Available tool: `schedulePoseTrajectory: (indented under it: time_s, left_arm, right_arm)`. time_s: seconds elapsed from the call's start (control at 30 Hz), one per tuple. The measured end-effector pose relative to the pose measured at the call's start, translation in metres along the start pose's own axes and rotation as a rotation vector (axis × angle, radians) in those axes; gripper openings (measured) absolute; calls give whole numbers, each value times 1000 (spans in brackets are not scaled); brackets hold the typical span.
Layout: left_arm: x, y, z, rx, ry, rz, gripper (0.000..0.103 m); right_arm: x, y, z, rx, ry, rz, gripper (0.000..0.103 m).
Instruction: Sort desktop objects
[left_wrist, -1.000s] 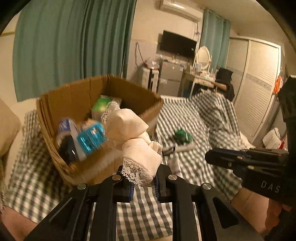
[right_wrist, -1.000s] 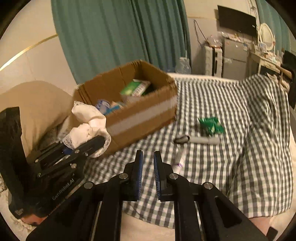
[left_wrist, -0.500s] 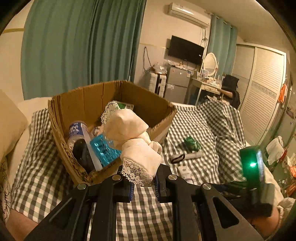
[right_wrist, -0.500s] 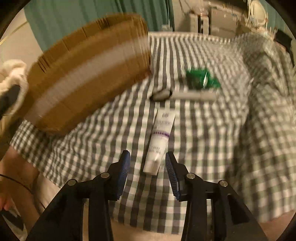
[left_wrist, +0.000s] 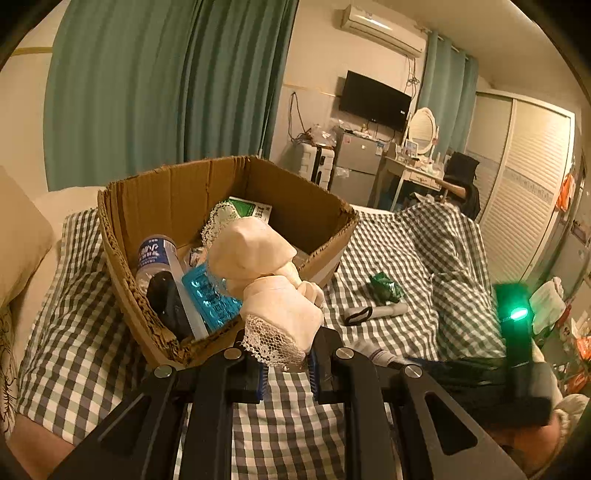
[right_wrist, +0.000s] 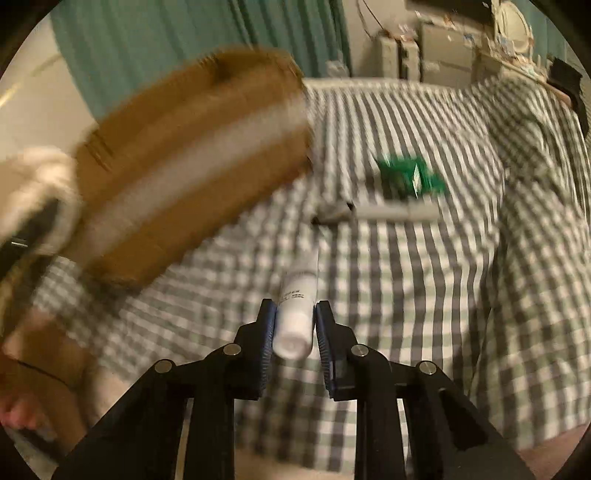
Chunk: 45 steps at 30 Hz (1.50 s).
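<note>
Lace-edged cream cloth (left_wrist: 273, 295) in left tool (left_wrist: 286, 363), smooth white tube (right_wrist: 297, 314) in right tool (right_wrist: 295, 328)

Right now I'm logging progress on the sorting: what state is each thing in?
Left tongs: shut on lace-trimmed cloth, beside the box.
Right tongs: shut on white tube.
Cardboard box: open, partly filled.
Water bottle: in box, leaning.
Blister pack: in box.
Green packet: lying on bed.
Grey handled tool: lying on bed.
</note>
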<state>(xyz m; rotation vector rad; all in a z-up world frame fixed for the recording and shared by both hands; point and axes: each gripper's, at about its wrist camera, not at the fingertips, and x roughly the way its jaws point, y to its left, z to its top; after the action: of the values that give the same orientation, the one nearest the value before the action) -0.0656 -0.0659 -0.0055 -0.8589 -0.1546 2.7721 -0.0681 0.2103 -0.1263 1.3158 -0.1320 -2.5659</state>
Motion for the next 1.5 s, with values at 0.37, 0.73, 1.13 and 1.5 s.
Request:
schedulePoseTrajectory:
  time_s: [0.37, 0.73, 1.13, 1.5]
  left_arm:
    - [-8, 21, 37, -41, -35, 43, 16]
    - [26, 50, 64, -60, -9, 91, 36]
    - [6, 46, 57, -68, -21, 150, 98]
    - [-5, -33, 50, 21, -21, 69, 103]
  right_arm:
    - [-79, 60, 64, -138, -232, 135, 21]
    - [-54, 102, 148, -140, -328, 242, 32]
    - [-45, 39, 111, 40, -339, 164, 87]
    - [-96, -53, 61, 131, -388, -30, 87]
